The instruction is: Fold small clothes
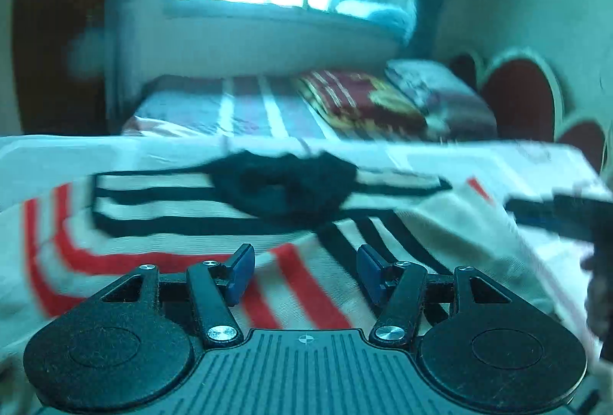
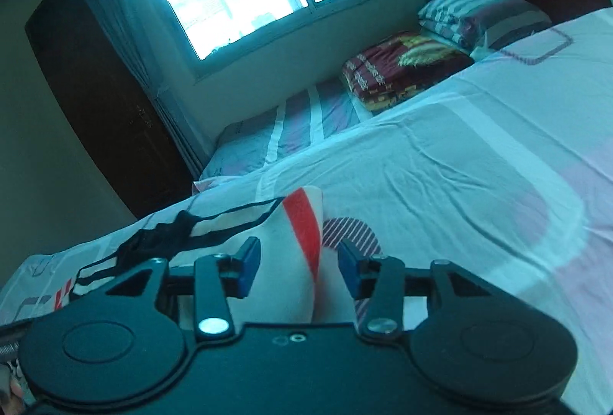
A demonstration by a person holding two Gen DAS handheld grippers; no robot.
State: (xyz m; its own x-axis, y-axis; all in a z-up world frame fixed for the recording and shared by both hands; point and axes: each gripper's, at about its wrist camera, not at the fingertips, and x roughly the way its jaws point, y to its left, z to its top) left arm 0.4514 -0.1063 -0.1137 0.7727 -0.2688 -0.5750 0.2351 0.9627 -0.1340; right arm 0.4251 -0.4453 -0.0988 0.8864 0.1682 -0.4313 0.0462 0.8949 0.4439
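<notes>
Left gripper (image 1: 305,271): fingers open, empty, over garment (image 1: 191,223) on bed (image 1: 57,150).
Right gripper (image 2: 299,267): fingers open, straddling garment's right edge.
Axis: garment runs left-right; collar (image 1: 283,185) ahead.

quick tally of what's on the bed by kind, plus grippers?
Striped garment (white with red and black stripes, black collar): 1
Folded red-and-yellow blanket: 1
Striped pillow: 1
Grippers: 2, left gripper and right gripper, both open
Total: 5
</notes>
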